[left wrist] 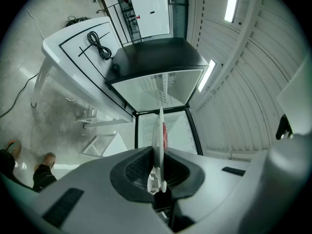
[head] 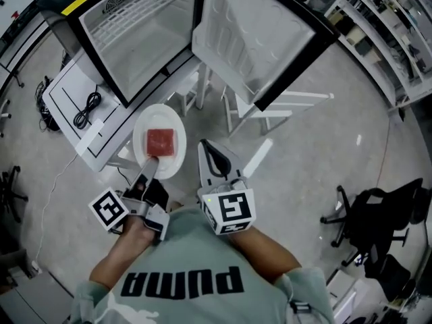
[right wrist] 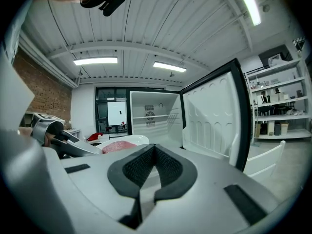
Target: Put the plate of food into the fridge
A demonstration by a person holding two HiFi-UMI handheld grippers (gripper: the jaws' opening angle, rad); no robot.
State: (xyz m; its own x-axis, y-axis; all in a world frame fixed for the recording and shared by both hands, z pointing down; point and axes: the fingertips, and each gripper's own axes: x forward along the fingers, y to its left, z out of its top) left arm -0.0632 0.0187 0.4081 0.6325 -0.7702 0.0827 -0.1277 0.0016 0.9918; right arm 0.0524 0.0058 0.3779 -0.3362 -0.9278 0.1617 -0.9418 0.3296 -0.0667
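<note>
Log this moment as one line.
left hand-held gripper: shut on plate rim | food: on plate | right hand-held gripper: shut, empty | fridge: open, plate not yet inside

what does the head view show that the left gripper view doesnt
Only the head view: the whole face of the plate from above with the red food on it, the right gripper shut and empty beside it, and a black office chair. Only the left gripper view: the plate seen edge-on, clamped in the jaws of the left gripper, and the ceiling lights. Both: the open fridge ahead, and the white table with a black cable.
</note>
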